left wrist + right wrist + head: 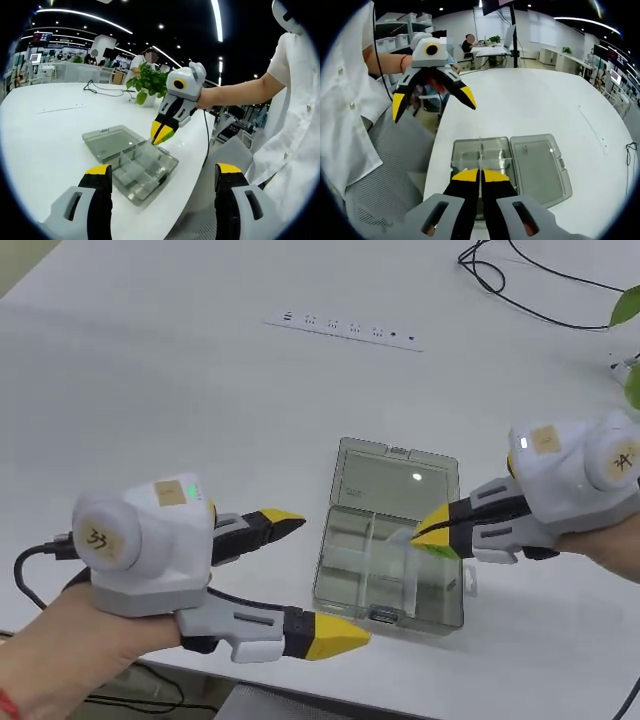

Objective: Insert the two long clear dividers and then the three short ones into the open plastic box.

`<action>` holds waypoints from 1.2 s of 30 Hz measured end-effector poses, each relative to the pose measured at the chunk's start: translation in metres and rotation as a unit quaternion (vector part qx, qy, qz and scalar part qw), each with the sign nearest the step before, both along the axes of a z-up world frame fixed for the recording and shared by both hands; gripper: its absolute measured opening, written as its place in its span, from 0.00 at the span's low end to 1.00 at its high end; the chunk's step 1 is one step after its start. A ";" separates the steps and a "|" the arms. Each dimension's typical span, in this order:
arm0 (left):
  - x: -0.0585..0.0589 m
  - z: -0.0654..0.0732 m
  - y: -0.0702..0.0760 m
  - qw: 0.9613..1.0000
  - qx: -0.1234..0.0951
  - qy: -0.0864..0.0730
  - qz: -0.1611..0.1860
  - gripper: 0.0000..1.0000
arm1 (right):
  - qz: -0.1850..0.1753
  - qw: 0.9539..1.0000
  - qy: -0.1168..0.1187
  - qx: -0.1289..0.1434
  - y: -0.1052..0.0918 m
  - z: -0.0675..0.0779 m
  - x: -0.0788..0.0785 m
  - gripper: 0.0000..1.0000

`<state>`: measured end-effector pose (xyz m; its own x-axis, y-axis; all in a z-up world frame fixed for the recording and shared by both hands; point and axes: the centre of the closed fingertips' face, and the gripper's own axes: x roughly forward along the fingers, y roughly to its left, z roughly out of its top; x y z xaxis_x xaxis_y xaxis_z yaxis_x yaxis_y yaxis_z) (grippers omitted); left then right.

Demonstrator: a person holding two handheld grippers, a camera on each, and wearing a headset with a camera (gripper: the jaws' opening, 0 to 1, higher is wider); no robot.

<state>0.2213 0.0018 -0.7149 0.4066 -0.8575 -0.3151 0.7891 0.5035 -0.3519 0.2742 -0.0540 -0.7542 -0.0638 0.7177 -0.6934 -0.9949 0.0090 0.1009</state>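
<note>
Open-plan office, long white desks [50, 130], ceiling strip lights [216, 20], potted plant [150, 85], person seated [468, 48] at desk

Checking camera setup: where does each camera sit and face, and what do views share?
Head view: on the headset, looking down at the box; left gripper, right gripper, left hand show.
Left gripper view: on that gripper, facing across the box at the right gripper and arm.
Right gripper view: on that gripper, facing the left gripper and the person's shirt; own jaws pinch a clear divider.
Shared: all three see the box.
</note>
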 end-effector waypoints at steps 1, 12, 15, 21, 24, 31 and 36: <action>0.000 -0.001 0.000 1.000 0.001 0.000 0.000 0.86 | 0.002 1.000 -0.004 0.000 0.000 0.000 0.000 0.02; 0.001 -0.006 0.002 1.000 0.006 0.001 0.002 0.89 | 0.017 1.000 -0.023 -0.002 0.007 -0.004 -0.004 0.02; 0.001 -0.006 0.002 1.000 0.006 0.002 0.002 0.89 | 0.015 1.000 -0.021 -0.001 0.009 -0.004 -0.004 0.02; 0.001 -0.006 0.003 1.000 0.007 0.003 0.002 0.89 | 0.021 1.000 -0.023 -0.001 0.009 -0.009 -0.003 0.02; 0.001 -0.006 0.004 1.000 0.007 0.003 0.003 0.89 | 0.018 1.000 -0.021 0.001 0.010 -0.011 -0.001 0.02; 0.001 -0.009 0.005 1.000 0.010 0.004 0.001 0.90 | 0.026 0.999 -0.021 -0.017 0.015 -0.024 -0.001 0.02; 0.001 -0.011 0.006 1.000 0.014 0.004 -0.001 0.90 | 0.029 0.999 -0.016 -0.036 0.016 -0.037 -0.001 0.02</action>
